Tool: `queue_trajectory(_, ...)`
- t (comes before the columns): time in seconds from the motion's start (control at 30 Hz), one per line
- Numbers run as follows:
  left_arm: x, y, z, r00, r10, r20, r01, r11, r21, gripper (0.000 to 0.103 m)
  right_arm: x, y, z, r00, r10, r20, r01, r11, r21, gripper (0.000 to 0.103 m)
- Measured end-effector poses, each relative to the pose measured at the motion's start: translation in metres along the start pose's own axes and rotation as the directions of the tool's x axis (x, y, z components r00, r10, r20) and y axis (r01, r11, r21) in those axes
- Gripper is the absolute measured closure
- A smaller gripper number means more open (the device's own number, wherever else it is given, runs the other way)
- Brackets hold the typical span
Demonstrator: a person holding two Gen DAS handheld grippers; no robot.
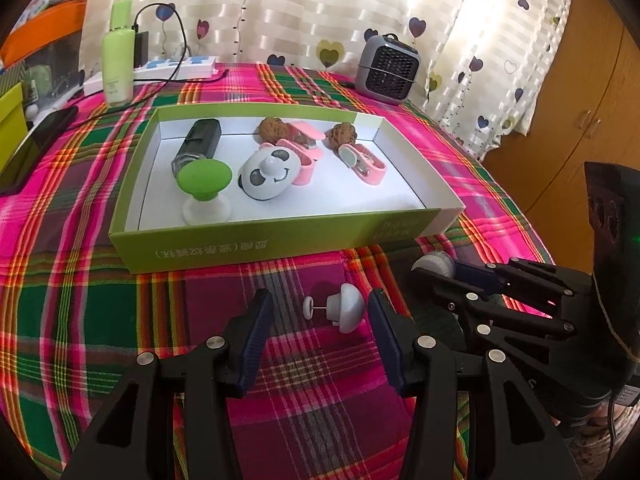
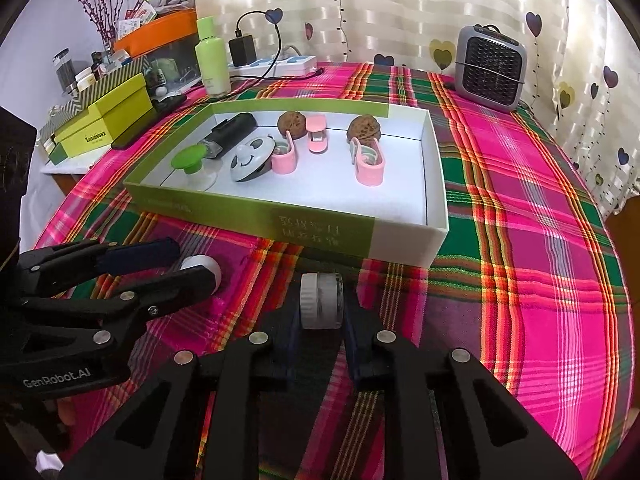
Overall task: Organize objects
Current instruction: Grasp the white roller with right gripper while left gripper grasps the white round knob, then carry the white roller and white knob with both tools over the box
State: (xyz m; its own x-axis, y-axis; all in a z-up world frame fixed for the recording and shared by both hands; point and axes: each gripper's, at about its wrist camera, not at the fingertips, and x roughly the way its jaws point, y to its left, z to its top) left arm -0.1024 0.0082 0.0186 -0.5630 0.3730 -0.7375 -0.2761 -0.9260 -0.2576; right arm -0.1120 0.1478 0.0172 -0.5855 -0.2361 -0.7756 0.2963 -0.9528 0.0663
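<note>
"GenRobot.AI" on left claw point(image 2: 200, 276) body | Chinese print on green box point(image 1: 248, 254) front wall, upside down, unreadable | small logo on lime box point(image 2: 108, 120), illegible

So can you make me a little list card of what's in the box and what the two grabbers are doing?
box: green and white tray on plaid cloth
inside: green knob, panda toy, two walnuts, pink clips, dark case
left gripper: open around a small white knob on the cloth
right gripper: shut on a white round cap
still outside: knob and cap
</note>
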Motion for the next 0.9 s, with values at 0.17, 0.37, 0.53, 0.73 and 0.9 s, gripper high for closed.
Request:
queue_trajectory(0.17,0.0002,0.0,-0.0001,1.0,0.001,0.0,-0.001,1.0,0.0,0.055,-0.0001,-0.0014,0.0,1.0,0.006,0.0,-0.006,1.0,0.006,0.083)
queue_trajectory(0.37,0.0021,-0.0011,0.001,1.0,0.009,-0.002,-0.009,1.0,0.005,0.067,-0.0003,-0.0011,-0.0003,1.0,0.008,0.0,-0.008,1.0,0.008,0.083)
queue_trajectory(0.53,0.0039,-0.0026,0.0009,1.0,0.017,-0.002,-0.017,1.0,0.011,0.073,0.0,-0.0012,0.0,1.0,0.01,0.0,-0.01,1.0,0.01,0.083)
queue_trajectory(0.73,0.0029,-0.0019,0.0016,1.0,0.029,0.008,-0.029,1.0,0.003,0.073,-0.0003,-0.0008,-0.0004,1.0,0.012,0.0,-0.012,1.0,0.009,0.083)
queue_trajectory(0.9,-0.001,-0.002,0.0045,0.999,0.031,0.021,-0.031,1.0,0.004,0.073,-0.0045,0.0006,-0.0002,1.0,0.018,0.017,-0.019,1.0,0.009,0.083)
